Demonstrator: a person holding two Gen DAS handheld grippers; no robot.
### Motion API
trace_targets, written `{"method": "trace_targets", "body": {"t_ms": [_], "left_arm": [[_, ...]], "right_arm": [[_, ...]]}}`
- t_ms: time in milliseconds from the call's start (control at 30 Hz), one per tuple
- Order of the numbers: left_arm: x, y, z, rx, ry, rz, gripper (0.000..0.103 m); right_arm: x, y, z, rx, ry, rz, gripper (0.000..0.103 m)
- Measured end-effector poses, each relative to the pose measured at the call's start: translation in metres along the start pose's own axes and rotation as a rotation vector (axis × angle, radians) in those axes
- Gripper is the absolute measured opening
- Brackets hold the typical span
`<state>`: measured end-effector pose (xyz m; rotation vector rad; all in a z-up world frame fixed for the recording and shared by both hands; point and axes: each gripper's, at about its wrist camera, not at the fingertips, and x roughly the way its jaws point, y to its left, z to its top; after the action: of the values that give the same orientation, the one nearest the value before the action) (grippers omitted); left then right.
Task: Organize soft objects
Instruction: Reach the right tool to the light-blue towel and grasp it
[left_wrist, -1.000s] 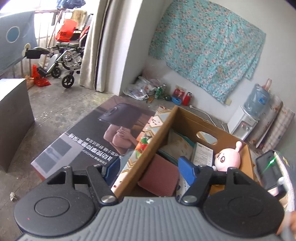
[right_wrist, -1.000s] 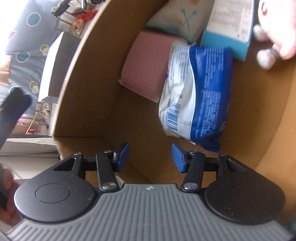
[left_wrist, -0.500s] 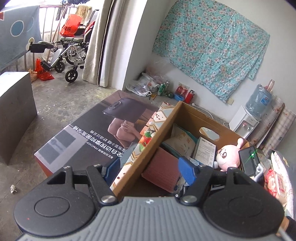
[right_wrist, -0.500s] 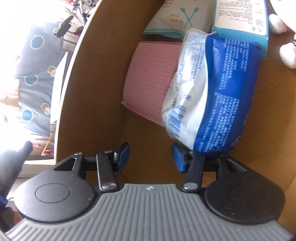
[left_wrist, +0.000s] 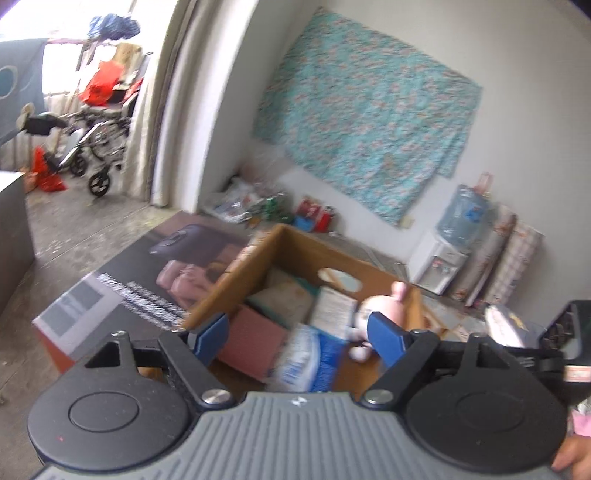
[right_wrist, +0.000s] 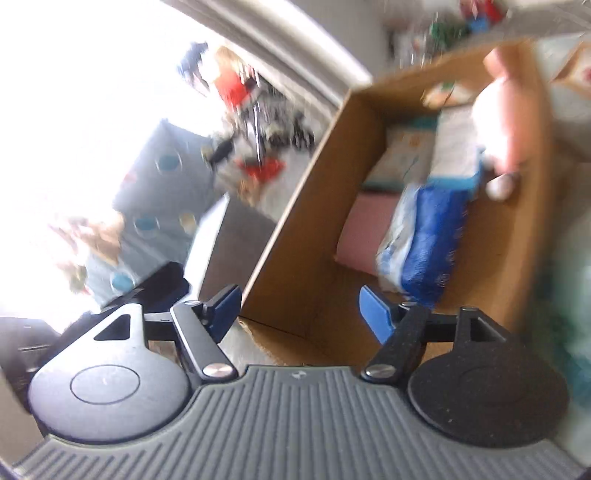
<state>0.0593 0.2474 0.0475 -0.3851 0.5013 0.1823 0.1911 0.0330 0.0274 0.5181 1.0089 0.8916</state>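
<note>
Both tools are clear of the cardboard box (left_wrist: 236, 275) right now and neither one is holding anything. The left tool (left_wrist: 301, 338) has its jaws spread wide, having just been opening, with nothing between them, only the box showing past them. The right tool (right_wrist: 299, 310) has also just been opening, and its jaws are wide and bare above the near corner of the box. All the soft stuff sits inside the box: a blue and white plastic pack (right_wrist: 424, 243) leans on a pink folded cloth (right_wrist: 364, 230) along the left wall, behind them are a pale pillowy pack (left_wrist: 284, 299) and a white and blue carton (right_wrist: 456, 149), and a pink plush bunny (left_wrist: 384, 302) rests against the right wall. The box sits on a big printed carton (left_wrist: 122, 291) on the floor. Everything is pretty blurry.
</note>
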Motion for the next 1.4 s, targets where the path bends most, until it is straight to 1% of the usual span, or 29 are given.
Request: {"method": "trace_targets", "body": {"t_ms": [100, 167, 400, 533, 600, 700, 800, 867, 900, 933, 967, 1067, 1133, 1233, 1333, 1400], "left_arm": [[-0.003, -0.027, -0.014, 0.04, 0.011, -0.058, 0.085], [-0.003, -0.047, -0.025, 0.071, 0.026, -0.103, 0.085], [0.003, -0.125, -0.074, 0.206, 0.088, -0.259, 0.085], [0.016, -0.171, -0.107, 0.296, 0.137, -0.347, 0.085], [0.023, -0.191, -0.122, 0.332, 0.154, -0.391, 0.085], [0.035, -0.218, -0.143, 0.379, 0.175, -0.424, 0.084], [0.049, -0.242, -0.161, 0.424, 0.178, -0.438, 0.082], [0.061, -0.254, -0.168, 0.448, 0.194, -0.441, 0.073], [0.067, -0.259, -0.172, 0.456, 0.207, -0.439, 0.07], [0.073, -0.263, -0.175, 0.459, 0.222, -0.44, 0.063], [0.077, -0.265, -0.177, 0.458, 0.235, -0.44, 0.059], [0.086, -0.263, -0.179, 0.451, 0.25, -0.444, 0.056], [0.088, -0.262, -0.18, 0.459, 0.242, -0.437, 0.056], [0.09, -0.258, -0.178, 0.457, 0.241, -0.44, 0.053], [0.091, -0.256, -0.176, 0.452, 0.241, -0.444, 0.053], [0.092, -0.254, -0.175, 0.45, 0.239, -0.441, 0.053]], "right_arm": [[-0.058, -0.012, -0.019, 0.006, -0.109, -0.032, 0.073], [-0.095, -0.029, -0.035, 0.025, -0.169, -0.071, 0.074], [-0.216, -0.088, -0.086, 0.11, -0.323, -0.301, 0.074], [-0.26, -0.131, -0.111, 0.2, -0.377, -0.4, 0.074], [-0.268, -0.151, -0.119, 0.229, -0.385, -0.431, 0.074], [-0.272, -0.169, -0.12, 0.238, -0.378, -0.463, 0.074], [-0.271, -0.178, -0.108, 0.228, -0.358, -0.49, 0.073], [-0.264, -0.188, -0.096, 0.223, -0.343, -0.492, 0.069], [-0.259, -0.193, -0.09, 0.224, -0.334, -0.502, 0.068], [-0.253, -0.2, -0.084, 0.223, -0.32, -0.512, 0.065], [-0.245, -0.207, -0.078, 0.218, -0.305, -0.519, 0.062], [-0.222, -0.224, -0.065, 0.203, -0.246, -0.561, 0.055], [-0.206, -0.235, -0.059, 0.189, -0.198, -0.585, 0.053], [-0.184, -0.247, -0.052, 0.163, -0.135, -0.618, 0.051], [-0.168, -0.256, -0.047, 0.14, -0.093, -0.636, 0.048], [-0.161, -0.26, -0.043, 0.133, -0.079, -0.63, 0.047]]}}
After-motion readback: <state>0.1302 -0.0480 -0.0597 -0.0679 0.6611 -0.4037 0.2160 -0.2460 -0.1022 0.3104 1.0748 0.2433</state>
